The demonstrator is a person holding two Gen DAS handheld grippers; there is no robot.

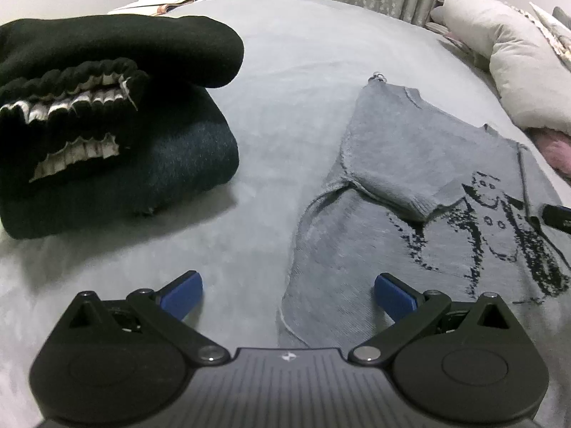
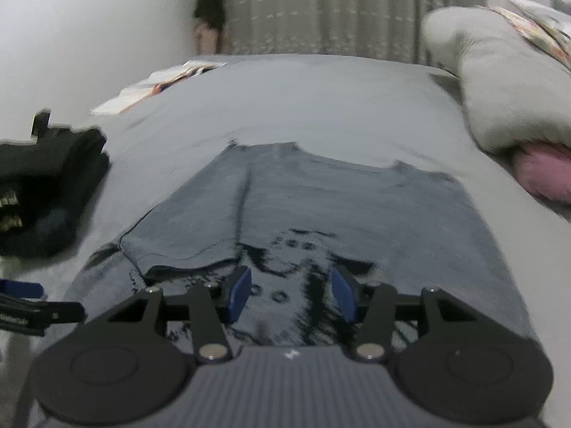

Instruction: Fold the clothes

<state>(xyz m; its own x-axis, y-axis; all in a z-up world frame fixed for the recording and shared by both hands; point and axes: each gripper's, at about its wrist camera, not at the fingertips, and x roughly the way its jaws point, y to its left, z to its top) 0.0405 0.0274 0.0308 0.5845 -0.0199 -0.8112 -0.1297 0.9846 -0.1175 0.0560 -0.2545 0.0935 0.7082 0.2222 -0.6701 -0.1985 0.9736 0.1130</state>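
Note:
A grey knit top (image 1: pixel 392 164) with a black printed figure lies flat on the grey bed (image 1: pixel 285 71). Its left short sleeve is folded in over the body. My left gripper (image 1: pixel 287 280) is open wide over the top's left side edge, with nothing between its blue pads. In the right wrist view the top (image 2: pixel 357 207) fills the middle. There my right gripper (image 2: pixel 291 281) hangs open above the print, with no cloth pinched. One of the right gripper's fingers (image 1: pixel 556 214) shows at the right edge of the left wrist view.
A stack of folded dark clothes (image 1: pixel 107 125) sits on the bed to the left of the top. A grey pillow or duvet (image 1: pixel 517 64) and something pink (image 1: pixel 556 149) lie at the right. Papers (image 1: pixel 171 0) rest at the far edge, with a curtain (image 2: pixel 339 7) behind.

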